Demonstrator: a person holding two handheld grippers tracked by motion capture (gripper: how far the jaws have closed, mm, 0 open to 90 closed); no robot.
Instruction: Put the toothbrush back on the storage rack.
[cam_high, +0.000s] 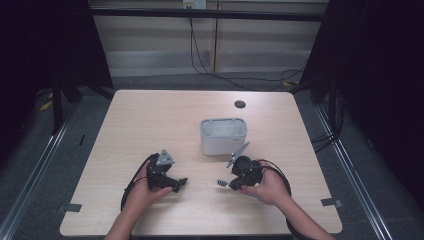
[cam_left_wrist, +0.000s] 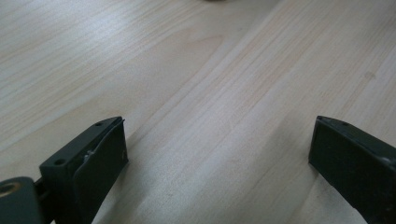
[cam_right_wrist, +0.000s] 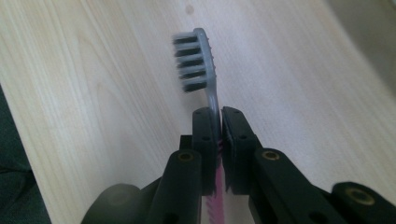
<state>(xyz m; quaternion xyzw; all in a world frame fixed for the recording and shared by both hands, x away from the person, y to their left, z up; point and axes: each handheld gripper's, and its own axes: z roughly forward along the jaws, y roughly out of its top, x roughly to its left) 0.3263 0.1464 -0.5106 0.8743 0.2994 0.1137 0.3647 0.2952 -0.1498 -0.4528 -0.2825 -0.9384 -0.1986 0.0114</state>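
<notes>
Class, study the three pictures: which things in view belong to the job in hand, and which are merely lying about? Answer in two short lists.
In the job:
- toothbrush, clamped by its neck
- right gripper, shut on it
- grey tub, nearest container, possibly the target

Lying about:
- left gripper, open over bare table
- round dark grommet
- cables on the floor

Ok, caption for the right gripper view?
Right gripper shut on a toothbrush neck, bristled head sticking out above the wooden table.
</notes>
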